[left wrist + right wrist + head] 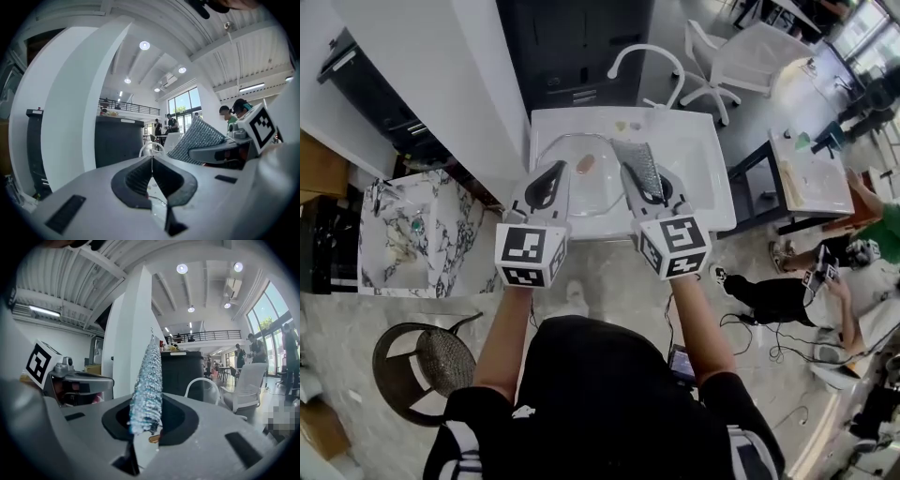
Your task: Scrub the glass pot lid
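The glass pot lid [586, 192] lies in the white sink [703, 159], its brownish knob [585, 163] showing between my two grippers. My left gripper [547, 183] [151, 161] hovers over the lid's left side, its jaws shut with nothing between them. Over the right side my right gripper [641, 176] [149, 423] is shut on a silver mesh scrub cloth [636, 157] [146, 385], which stands up from the jaws. The cloth [199, 138] and the right gripper [229, 152] also show in the left gripper view. In the right gripper view the left gripper [77, 380] appears at the left.
A curved white faucet [647, 54] rises at the sink's far edge. A white chair [741, 56] stands behind, a black cabinet [581, 42] beyond. A marbled basin [412, 230] and a wicker stool [431, 361] are at left. A person [787, 295] crouches at right.
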